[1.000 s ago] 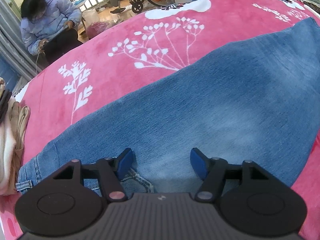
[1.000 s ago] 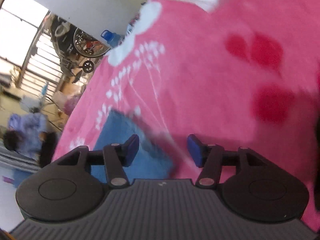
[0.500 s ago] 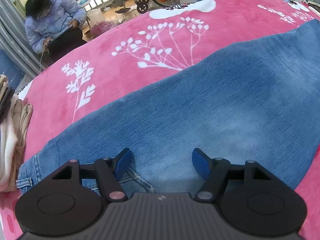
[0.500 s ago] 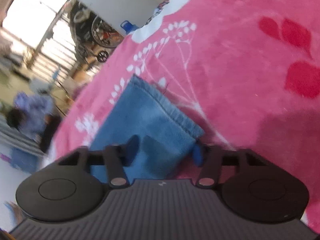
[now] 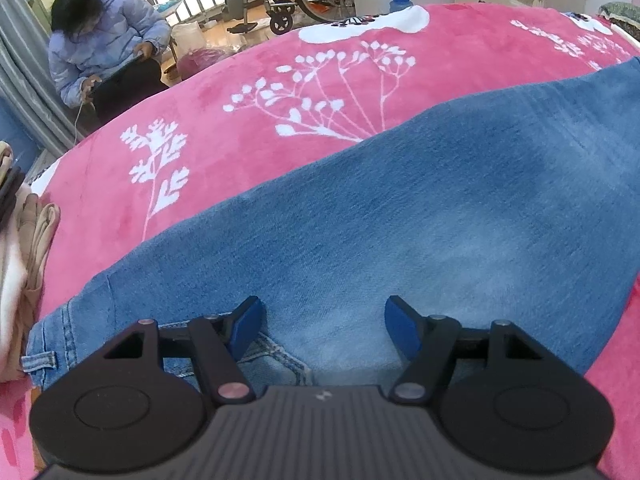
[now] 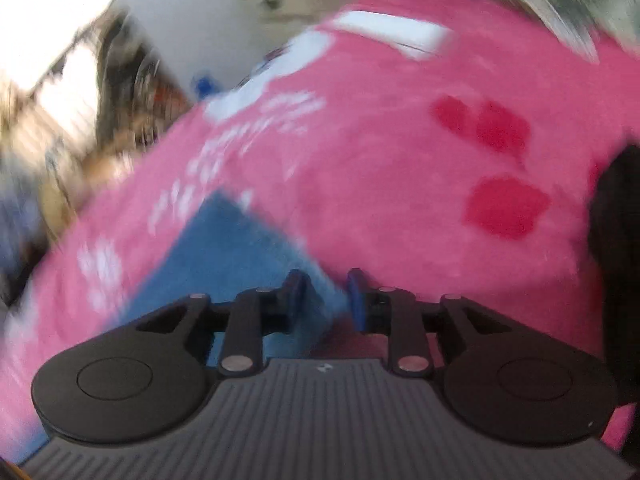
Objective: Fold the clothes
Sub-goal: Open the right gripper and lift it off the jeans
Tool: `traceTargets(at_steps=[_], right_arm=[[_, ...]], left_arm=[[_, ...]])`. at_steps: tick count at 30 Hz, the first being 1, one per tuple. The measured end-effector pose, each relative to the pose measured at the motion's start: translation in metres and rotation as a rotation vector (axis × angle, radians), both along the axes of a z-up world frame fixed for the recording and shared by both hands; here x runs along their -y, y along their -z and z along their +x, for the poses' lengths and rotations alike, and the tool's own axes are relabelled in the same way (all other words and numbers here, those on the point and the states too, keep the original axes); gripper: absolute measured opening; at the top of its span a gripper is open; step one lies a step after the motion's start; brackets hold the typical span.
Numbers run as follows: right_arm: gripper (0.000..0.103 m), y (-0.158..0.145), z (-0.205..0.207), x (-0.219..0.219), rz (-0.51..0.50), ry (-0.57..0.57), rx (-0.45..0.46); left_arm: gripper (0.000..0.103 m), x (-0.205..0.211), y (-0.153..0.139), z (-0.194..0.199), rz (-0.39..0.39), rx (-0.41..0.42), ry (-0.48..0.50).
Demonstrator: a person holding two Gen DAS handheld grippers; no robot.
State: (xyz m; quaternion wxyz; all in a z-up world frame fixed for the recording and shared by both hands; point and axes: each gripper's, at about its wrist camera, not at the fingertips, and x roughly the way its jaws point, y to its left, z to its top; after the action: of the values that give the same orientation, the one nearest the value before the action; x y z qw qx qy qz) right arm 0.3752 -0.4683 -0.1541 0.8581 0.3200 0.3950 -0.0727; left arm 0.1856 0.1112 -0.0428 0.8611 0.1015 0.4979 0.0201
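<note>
Our left gripper (image 5: 323,322) has its fingers (image 5: 245,326) spread wide, hovering over the jeans (image 5: 420,216), which lie flat on the pink blanket (image 5: 248,92) ahead of and beneath both pads. In the blurred right view, our right gripper (image 6: 325,294) has its fingers (image 6: 295,289) drawn close on the jeans' hem corner (image 6: 244,248); we cannot tell whether they pinch it.

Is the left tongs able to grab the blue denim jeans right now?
Probably yes. The left tongs are open right over the blue denim jeans, which lie flat on the pink blanket; nothing is in the way.
</note>
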Motion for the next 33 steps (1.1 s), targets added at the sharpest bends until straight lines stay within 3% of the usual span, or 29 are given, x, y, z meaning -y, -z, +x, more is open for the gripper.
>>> traceTargets(at_steps=[3, 4, 7, 10, 13, 15, 18, 20, 23, 28, 30, 32, 33], right_arm=[[0.028, -0.013, -0.020, 0.025, 0.018, 0.231, 0.059], [0.028, -0.026, -0.023, 0.014, -0.033, 0.196, 0.093], [0.028, -0.072, -0.027, -0.047, -0.244, -0.058, 0.211], [0.027, -0.096, -0.038, -0.157, -0.366, -0.499, 0.326], [0.025, -0.089, -0.055, -0.271, -0.414, -0.903, 0.412], [0.024, -0.072, -0.065, -0.336, -0.427, -1.103, 0.424], [0.022, -0.039, -0.060, -0.376, -0.465, -1.223, 0.372], [0.022, -0.027, -0.043, -0.367, -0.502, -1.191, 0.356], [0.021, -0.024, -0.003, -0.324, -0.473, -1.020, 0.304], [0.021, -0.017, 0.062, -0.206, -0.441, -0.586, 0.171], [0.021, -0.020, 0.069, -0.166, -0.374, -0.445, 0.155], [0.023, -0.034, 0.055, -0.156, -0.300, -0.452, 0.205], [0.023, -0.039, 0.042, -0.161, -0.277, -0.508, 0.231]], left_arm=[[0.070, 0.000, 0.000, -0.001, -0.002, 0.007, 0.003], [0.070, -0.001, 0.000, -0.001, -0.003, 0.009, 0.003], [0.070, 0.000, 0.001, -0.003, 0.001, 0.020, 0.002], [0.070, 0.001, 0.001, -0.004, 0.003, 0.026, 0.000], [0.071, 0.002, 0.001, -0.004, 0.009, 0.029, -0.008], [0.072, 0.002, 0.001, -0.005, 0.016, 0.032, -0.014], [0.073, 0.002, 0.001, -0.006, 0.021, 0.033, -0.023], [0.075, 0.001, 0.000, -0.007, 0.020, 0.032, -0.029], [0.075, -0.003, 0.000, -0.009, 0.012, 0.035, -0.037], [0.076, -0.004, 0.001, -0.010, 0.012, 0.040, -0.039], [0.076, -0.003, 0.001, -0.011, 0.013, 0.041, -0.045], [0.076, -0.003, 0.001, -0.011, 0.015, 0.042, -0.048], [0.076, -0.004, 0.001, -0.012, 0.014, 0.041, -0.050]])
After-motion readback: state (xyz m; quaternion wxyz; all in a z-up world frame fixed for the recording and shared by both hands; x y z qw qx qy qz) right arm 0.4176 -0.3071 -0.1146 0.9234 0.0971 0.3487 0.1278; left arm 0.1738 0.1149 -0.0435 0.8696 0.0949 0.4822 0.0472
